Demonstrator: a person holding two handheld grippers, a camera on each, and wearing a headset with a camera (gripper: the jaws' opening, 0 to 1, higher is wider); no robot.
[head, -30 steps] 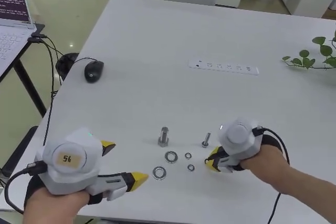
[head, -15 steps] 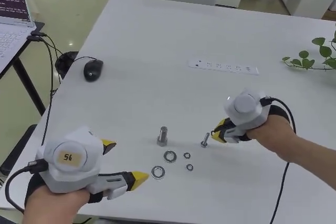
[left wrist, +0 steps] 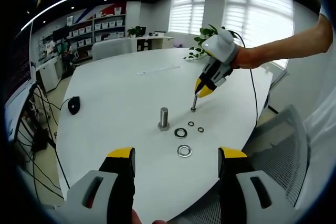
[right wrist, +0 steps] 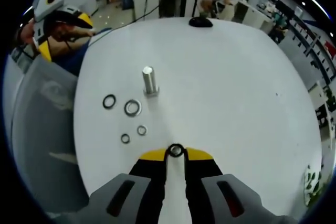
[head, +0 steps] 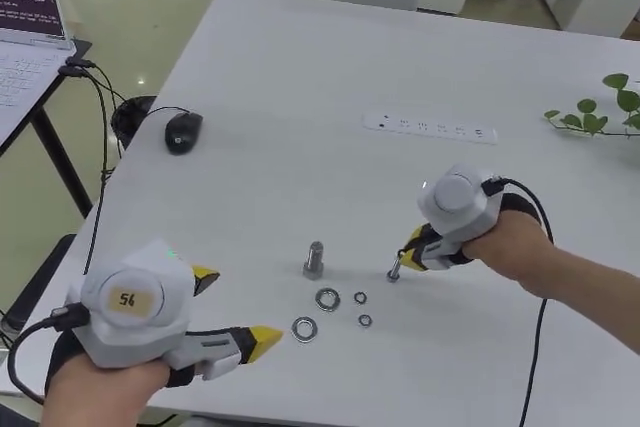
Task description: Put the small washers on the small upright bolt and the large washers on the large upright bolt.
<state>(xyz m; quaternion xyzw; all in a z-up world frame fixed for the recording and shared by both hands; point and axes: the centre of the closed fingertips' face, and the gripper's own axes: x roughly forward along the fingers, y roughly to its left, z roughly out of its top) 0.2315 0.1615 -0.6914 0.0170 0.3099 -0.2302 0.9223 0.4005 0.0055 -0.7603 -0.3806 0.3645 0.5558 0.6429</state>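
Between right gripper [right wrist: 176, 157] fingers [right wrist: 152, 156], small washer [right wrist: 170, 151] pinched

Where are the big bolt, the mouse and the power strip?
big bolt [head: 314, 259]: head view, middle of its upright shaft.
mouse [head: 183, 132]: head view, top of its shell.
power strip [head: 430, 127]: head view, middle of its top face.

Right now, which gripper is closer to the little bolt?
Right. The right gripper, pinching a small washer, is just over the little bolt; the left gripper hangs far back near the table edge.
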